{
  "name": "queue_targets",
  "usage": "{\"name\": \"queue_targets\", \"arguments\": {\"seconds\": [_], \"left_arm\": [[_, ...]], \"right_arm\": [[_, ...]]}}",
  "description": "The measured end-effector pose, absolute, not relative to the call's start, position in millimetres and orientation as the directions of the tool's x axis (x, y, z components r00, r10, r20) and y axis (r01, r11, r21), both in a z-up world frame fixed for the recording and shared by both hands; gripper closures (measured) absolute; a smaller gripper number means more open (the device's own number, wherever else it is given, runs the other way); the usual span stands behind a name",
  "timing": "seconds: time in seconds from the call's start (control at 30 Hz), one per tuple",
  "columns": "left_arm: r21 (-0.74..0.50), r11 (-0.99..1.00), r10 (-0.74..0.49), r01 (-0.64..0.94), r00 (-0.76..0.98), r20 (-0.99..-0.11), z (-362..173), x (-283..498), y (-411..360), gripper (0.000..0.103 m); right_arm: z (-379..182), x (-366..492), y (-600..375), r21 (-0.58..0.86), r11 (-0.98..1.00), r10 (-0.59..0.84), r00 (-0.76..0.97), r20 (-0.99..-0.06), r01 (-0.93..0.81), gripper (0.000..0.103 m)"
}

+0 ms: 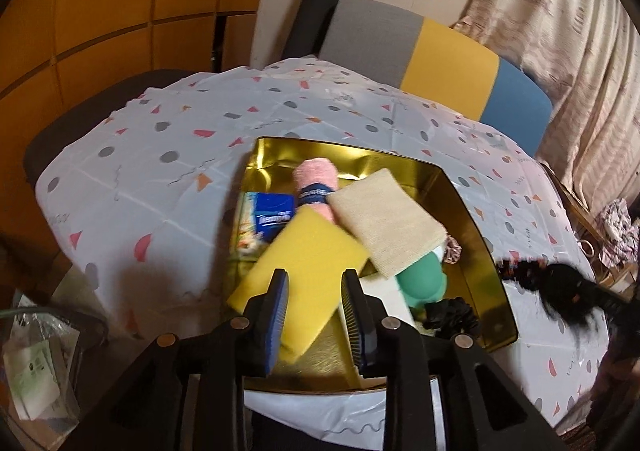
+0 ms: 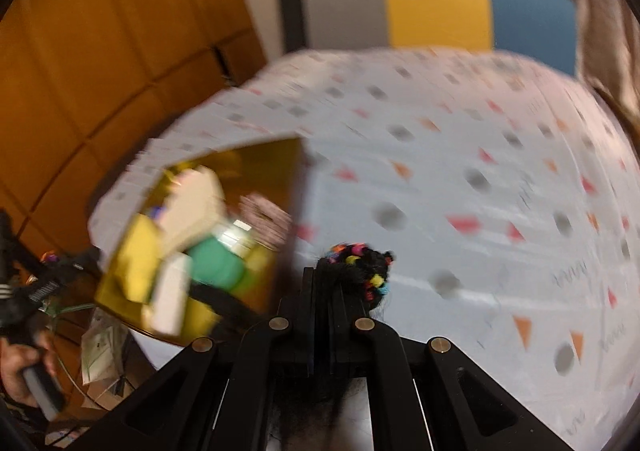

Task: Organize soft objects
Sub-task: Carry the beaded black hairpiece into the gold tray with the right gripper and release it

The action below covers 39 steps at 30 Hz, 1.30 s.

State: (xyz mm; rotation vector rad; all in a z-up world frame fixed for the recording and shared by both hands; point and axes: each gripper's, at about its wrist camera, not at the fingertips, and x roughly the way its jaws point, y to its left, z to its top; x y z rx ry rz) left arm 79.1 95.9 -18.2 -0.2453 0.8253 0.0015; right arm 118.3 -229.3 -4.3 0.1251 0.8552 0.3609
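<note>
A gold tray (image 1: 472, 211) on the patterned tablecloth holds a pink rolled towel (image 1: 316, 175), a blue tissue pack (image 1: 272, 213), a beige cloth (image 1: 388, 219), a green object (image 1: 424, 275), a black scrunchie (image 1: 452, 315) and a yellow sponge (image 1: 304, 263). My left gripper (image 1: 316, 283) stands open just above the sponge's near end, and its pads do not press on it. My right gripper (image 2: 326, 283) is shut on a black hair piece with coloured beads (image 2: 360, 267), held above the cloth to the right of the tray (image 2: 280, 179). From the left wrist that hair piece (image 1: 560, 291) is a black blur.
A grey, yellow and blue chair back (image 1: 440, 51) stands behind the table, with curtains (image 1: 560, 31) to the right and a wooden wall (image 1: 100, 11) to the left. Papers in plastic (image 1: 36, 363) lie low on the left. A hand (image 2: 24, 371) holds the left gripper's handle.
</note>
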Motion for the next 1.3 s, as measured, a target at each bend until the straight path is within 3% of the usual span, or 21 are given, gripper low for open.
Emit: {"name": "queue_targets", "arguments": {"seconds": [0.2,0.43,0.53,0.6,0.67,0.87,1.1,1.3], "left_arm": [[-0.223,0.965,-0.076,-0.135,0.674,-0.735,-20,72,109,0.072],[-0.206,0.966,-0.054,-0.156,0.660,-0.750,-23,72,109,0.058],[-0.175,0.970,-0.022,-0.171,0.651,-0.759,-24,72,107,0.052],[-0.153,0.971,0.002,-0.183,0.648,-0.762,-24,72,105,0.043],[-0.133,0.970,0.029,-0.201,0.645,-0.763,-22,71,103,0.040],[-0.122,0.970,0.053,-0.208,0.677,-0.734,-12,60,93,0.040],[-0.061,0.980,0.100,-0.187,0.743,-0.662,5,36,70,0.040],[-0.041,0.976,0.135,-0.212,0.748,-0.650,5,24,57,0.040]], "right_arm": [[25,127,-163,0.218,0.903,0.417,0.636,-0.649,-0.369,0.099],[-20,160,-113,0.164,0.912,0.365,0.562,-0.742,-0.377,0.099],[-38,162,-109,0.127,0.926,0.318,0.551,-0.771,-0.357,0.092],[-43,157,-108,0.097,0.929,0.296,0.561,-0.773,-0.357,0.078],[-42,150,-110,0.073,0.933,0.279,0.580,-0.765,-0.353,0.035],[-23,120,-113,0.013,0.955,0.220,0.680,-0.699,-0.295,0.001],[1,69,-126,0.027,0.988,0.133,0.771,-0.622,-0.149,0.000],[-4,51,-129,0.023,0.995,0.086,0.767,-0.636,-0.093,0.000]]}}
